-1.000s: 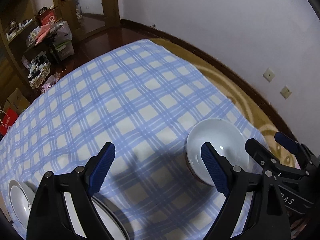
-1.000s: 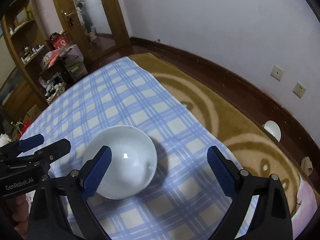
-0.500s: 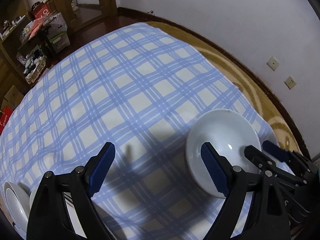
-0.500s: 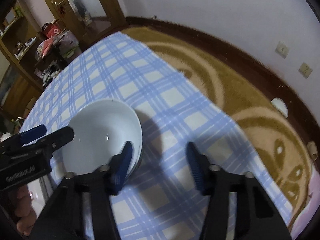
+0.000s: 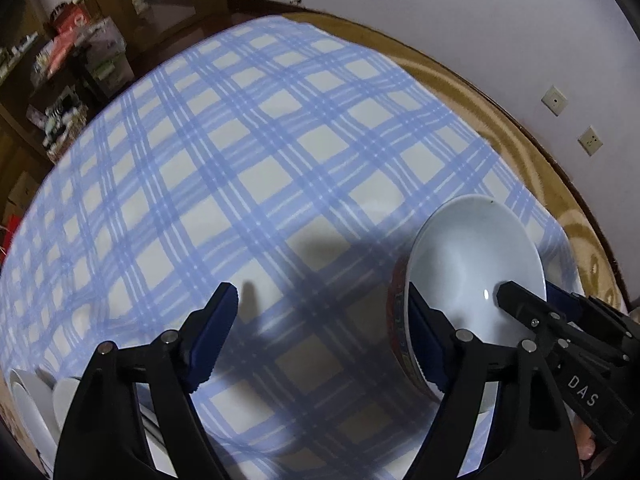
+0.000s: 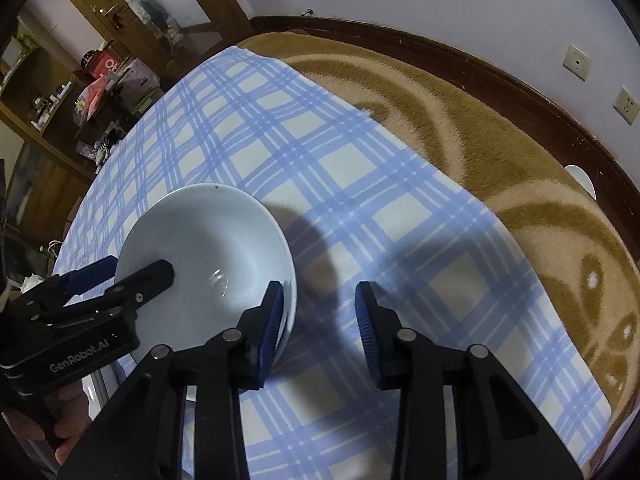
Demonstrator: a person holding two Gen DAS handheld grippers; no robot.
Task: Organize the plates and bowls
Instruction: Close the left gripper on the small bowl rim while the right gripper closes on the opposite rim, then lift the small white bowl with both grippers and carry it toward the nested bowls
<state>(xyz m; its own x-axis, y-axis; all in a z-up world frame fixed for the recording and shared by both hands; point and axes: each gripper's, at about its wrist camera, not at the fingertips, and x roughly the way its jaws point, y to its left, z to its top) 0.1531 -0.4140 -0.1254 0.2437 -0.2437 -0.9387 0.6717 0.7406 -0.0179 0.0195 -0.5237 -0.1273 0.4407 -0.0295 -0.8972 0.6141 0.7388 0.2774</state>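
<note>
1. Both claws came down closer to the bowl (image 6: 208, 256) since before.
2. It sits mouth up (round, no long side) on the checked cloth (image 5: 248, 168).
3. Right claw (image 6: 318, 320) is closing, gripping nothing.
4. Left claw (image 5: 324, 332) is closing, wide, nothing inside.

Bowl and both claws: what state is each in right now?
bowl, upright on the checked cloth, empty.
right claw, closing astride the bowl's right rim, not yet clamped.
left claw, closing, one finger at the bowl's left rim, nothing gripped.
white dishes, at the table edge, partly hidden.
</note>
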